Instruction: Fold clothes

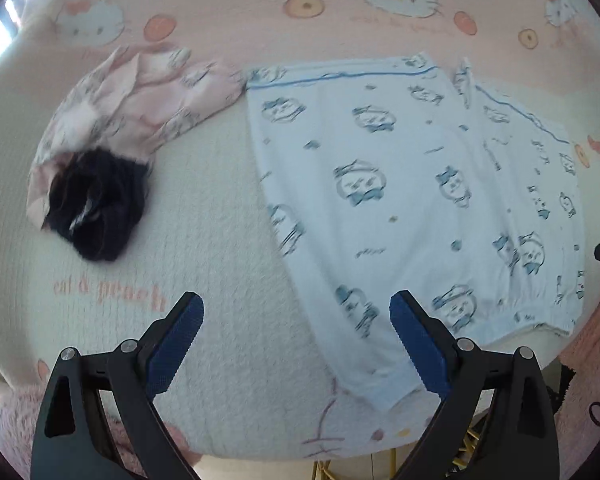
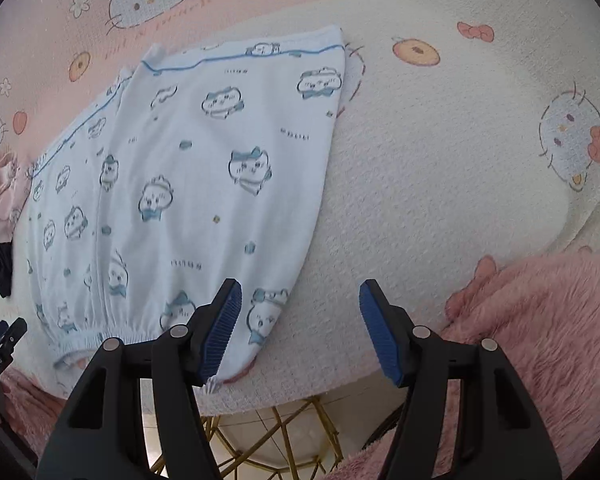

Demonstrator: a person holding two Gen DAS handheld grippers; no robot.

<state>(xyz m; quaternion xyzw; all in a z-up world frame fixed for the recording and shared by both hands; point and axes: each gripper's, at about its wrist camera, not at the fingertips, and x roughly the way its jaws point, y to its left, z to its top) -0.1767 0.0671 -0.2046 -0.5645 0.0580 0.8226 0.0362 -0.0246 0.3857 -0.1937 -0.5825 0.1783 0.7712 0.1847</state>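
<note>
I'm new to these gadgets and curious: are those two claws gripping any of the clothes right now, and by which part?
Nothing is held. The left claw and right claw both gape open above the light blue pants, touching no cloth.

Cat-print blanket (image 1: 220,200) bears flat blue pyjama trousers (image 1: 380,184), crumpled pink garment (image 1: 140,100), dark garment (image 1: 100,208).

left hand-held gripper (image 1: 296,344) agape, empty | blue trousers (image 1: 400,184) flat (cat print) | pink-black heap (image 1: 112,148) apart
</note>
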